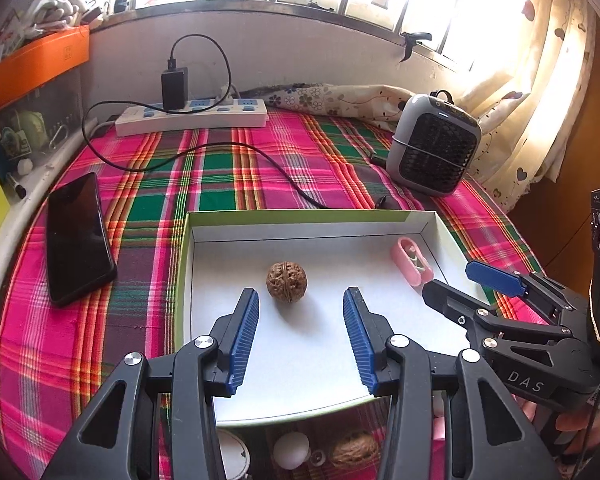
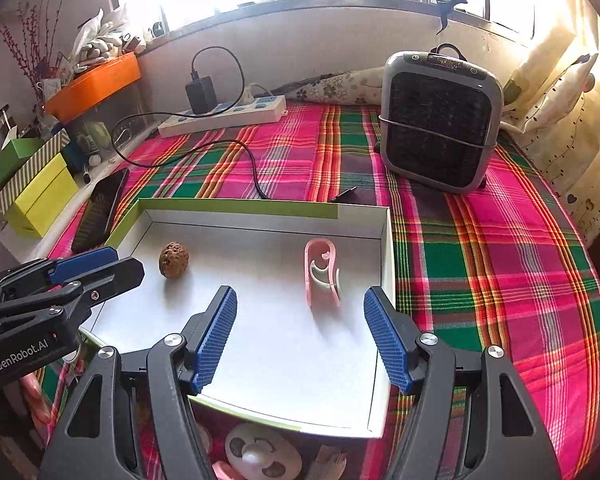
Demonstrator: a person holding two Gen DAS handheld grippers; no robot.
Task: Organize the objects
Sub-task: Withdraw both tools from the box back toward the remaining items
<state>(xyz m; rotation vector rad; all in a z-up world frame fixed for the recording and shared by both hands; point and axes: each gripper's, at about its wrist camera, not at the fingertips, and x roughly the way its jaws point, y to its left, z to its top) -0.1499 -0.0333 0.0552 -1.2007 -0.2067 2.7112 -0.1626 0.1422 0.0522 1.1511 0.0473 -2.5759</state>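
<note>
A shallow white box (image 1: pixel 320 226) (image 2: pixel 260 218) with a green rim lies on the plaid cloth. In it rest a brown walnut (image 1: pixel 287 282) (image 2: pixel 173 260) and a pink clip-like item (image 1: pixel 411 261) (image 2: pixel 322 274). My left gripper (image 1: pixel 300 300) is open above the box floor, the walnut just beyond its blue pads and not touched. My right gripper (image 2: pixel 300 298) is open too, with the pink item lying free just ahead of its fingers. Each gripper shows at the edge of the other's view.
A black phone (image 1: pixel 78 238) lies left of the box. A power strip (image 1: pixel 192 118) with a charger and trailing cable sits at the back, a grey heater (image 2: pixel 440 120) at the back right. Small objects, another walnut (image 1: pixel 354 452) among them, lie near the box's front edge.
</note>
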